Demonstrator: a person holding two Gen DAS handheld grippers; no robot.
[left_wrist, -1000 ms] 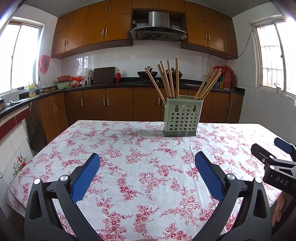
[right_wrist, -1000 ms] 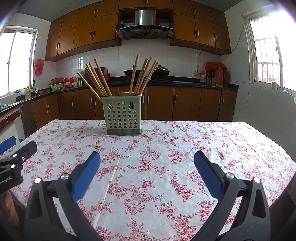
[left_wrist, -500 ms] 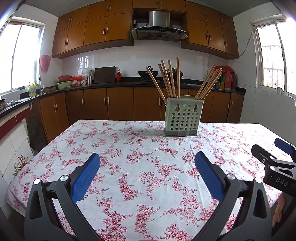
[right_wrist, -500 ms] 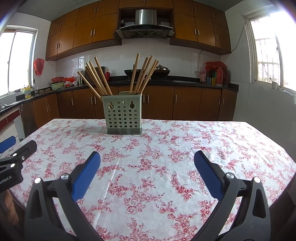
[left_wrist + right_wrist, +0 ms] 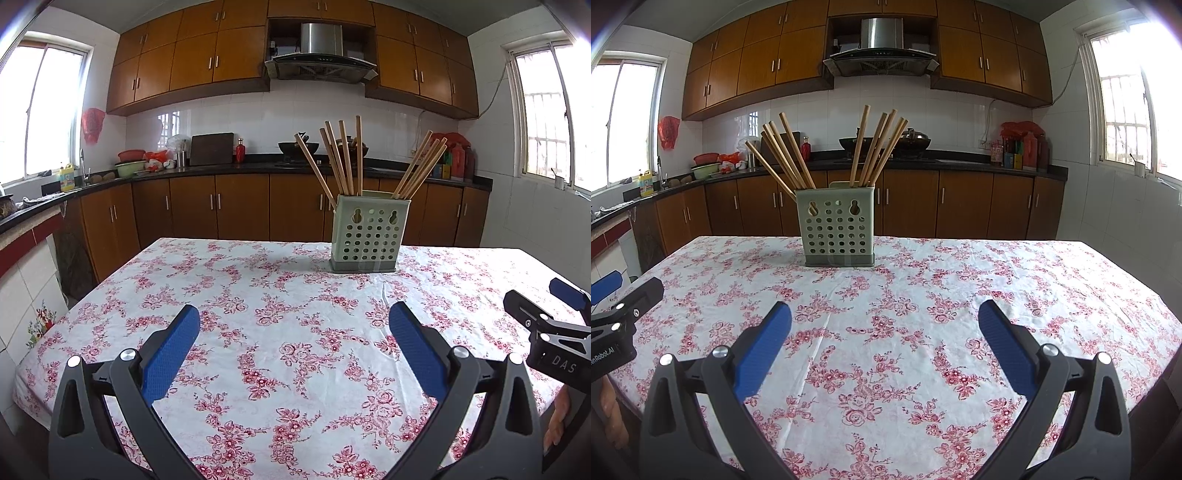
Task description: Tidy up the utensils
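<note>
A pale green perforated utensil holder (image 5: pixel 366 233) stands upright on the far part of the table, also in the right wrist view (image 5: pixel 837 228). Several wooden chopsticks (image 5: pixel 341 160) lean in it in two bunches, left and right (image 5: pixel 876 147). My left gripper (image 5: pixel 294 325) is open and empty, low over the near table. My right gripper (image 5: pixel 885 322) is open and empty too, beside the left one. Each gripper shows at the edge of the other's view: the right one (image 5: pixel 546 325), the left one (image 5: pixel 617 314).
The table carries a white cloth with red flowers (image 5: pixel 280 332). Brown kitchen cabinets and a dark counter (image 5: pixel 221 170) with pots and bottles run along the back wall. A tiled counter edge (image 5: pixel 22 236) stands left of the table.
Both views sit slightly lower and farther from the holder than a second ago. The grippers stay open and nothing on the table moved.
</note>
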